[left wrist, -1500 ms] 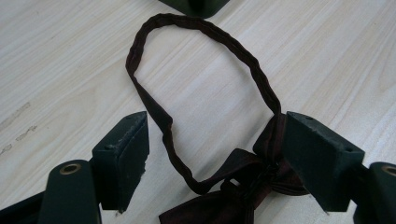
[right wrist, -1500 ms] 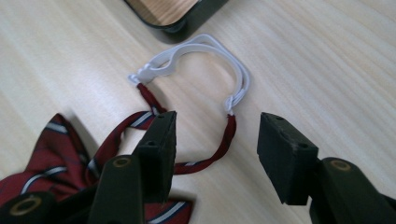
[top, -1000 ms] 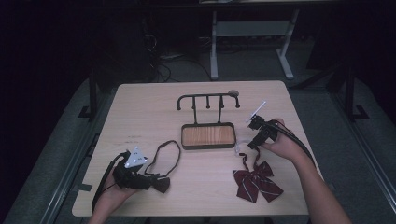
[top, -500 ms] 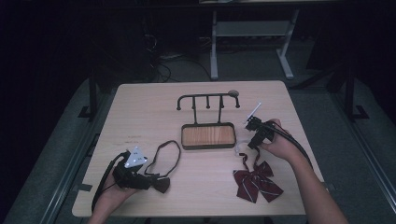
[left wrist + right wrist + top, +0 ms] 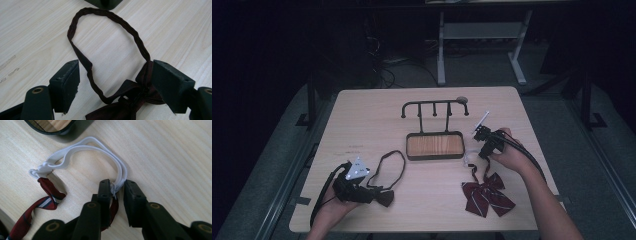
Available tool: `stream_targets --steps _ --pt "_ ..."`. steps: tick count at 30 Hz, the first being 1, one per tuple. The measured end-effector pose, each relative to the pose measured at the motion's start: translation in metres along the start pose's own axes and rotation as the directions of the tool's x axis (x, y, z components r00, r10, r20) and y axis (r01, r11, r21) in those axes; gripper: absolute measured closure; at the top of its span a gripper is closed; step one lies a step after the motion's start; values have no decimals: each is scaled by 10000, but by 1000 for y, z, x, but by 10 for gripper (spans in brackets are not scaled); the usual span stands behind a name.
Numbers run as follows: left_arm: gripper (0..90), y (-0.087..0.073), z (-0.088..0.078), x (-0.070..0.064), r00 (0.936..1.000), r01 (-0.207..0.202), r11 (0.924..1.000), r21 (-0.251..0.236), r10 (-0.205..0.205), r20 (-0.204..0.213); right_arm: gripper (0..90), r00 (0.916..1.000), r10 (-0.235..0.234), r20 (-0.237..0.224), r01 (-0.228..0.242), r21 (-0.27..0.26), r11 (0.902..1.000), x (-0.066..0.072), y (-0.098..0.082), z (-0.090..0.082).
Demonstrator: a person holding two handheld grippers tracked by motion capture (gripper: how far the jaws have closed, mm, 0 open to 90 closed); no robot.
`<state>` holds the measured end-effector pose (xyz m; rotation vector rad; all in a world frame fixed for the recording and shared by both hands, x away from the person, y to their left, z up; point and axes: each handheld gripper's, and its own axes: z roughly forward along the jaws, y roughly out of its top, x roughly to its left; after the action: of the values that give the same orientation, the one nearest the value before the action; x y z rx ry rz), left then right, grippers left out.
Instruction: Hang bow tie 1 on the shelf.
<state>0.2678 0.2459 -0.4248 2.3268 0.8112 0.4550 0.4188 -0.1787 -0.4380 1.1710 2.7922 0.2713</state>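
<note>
A dark bow tie (image 5: 385, 198) with a thin neck loop (image 5: 110, 25) lies on the table at the front left. My left gripper (image 5: 116, 75) rests there open, one jaw on each side of the loop, the right one beside the knot (image 5: 136, 93). At the front right lies a red striped bow tie (image 5: 487, 197) with a white elastic strap (image 5: 82, 147). My right gripper (image 5: 116, 183) has just been closing its jaws, and they now pinch that strap at the tips, low over the table.
A black hook stand (image 5: 434, 105) with a wooden tray base (image 5: 434, 146) stands in the middle of the light wooden table (image 5: 362, 115). The tray's corner (image 5: 53, 127) lies just beyond the white strap. Dark floor surrounds the table.
The right hand has shifted slightly towards the tray and down to the white strap, and its jaws have come together on it. The left hand and dark bow tie have stayed put.
</note>
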Motion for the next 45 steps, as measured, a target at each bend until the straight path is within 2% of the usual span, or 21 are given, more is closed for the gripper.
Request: stream_targets --steps 9,14,26,32,34,38,40,45 --pt "241 0 -1 0 10000 2 10000 -1 -2 1 823 10000 -6 -52 6 85 10000 -1 -3 -3" --pt "241 0 0 0 10000 -3 10000 12 3 15 831 9995 44 -311 -44 -12 10000 -3 -8 -9" --pt "241 0 1 -2 10000 -34 10000 79 33 42 836 9940 22 -1091 -102 -726 9973 -4 -21 -32" --pt "240 0 2 -2 10000 67 10000 33 -67 60 836 9914 -167 -1300 47 -919 9958 -3 -26 -45" --pt "240 0 2 -2 10000 56 10000 51 -57 67 836 9888 -301 -1459 129 -1180 9929 -1 -28 -55" --pt "240 0 2 -3 10000 60 10000 38 -60 77 836 9887 -419 -1442 224 -1340 9907 1 -29 -63" --pt "240 0 2 -3 10000 51 10000 57 -51 73 836 9860 -528 -1583 293 -1473 9887 2 -29 -69" --pt "240 0 3 -3 9999 66 10000 71 -67 76 837 9860 -750 -1491 515 -1558 9864 8 -28 -81"
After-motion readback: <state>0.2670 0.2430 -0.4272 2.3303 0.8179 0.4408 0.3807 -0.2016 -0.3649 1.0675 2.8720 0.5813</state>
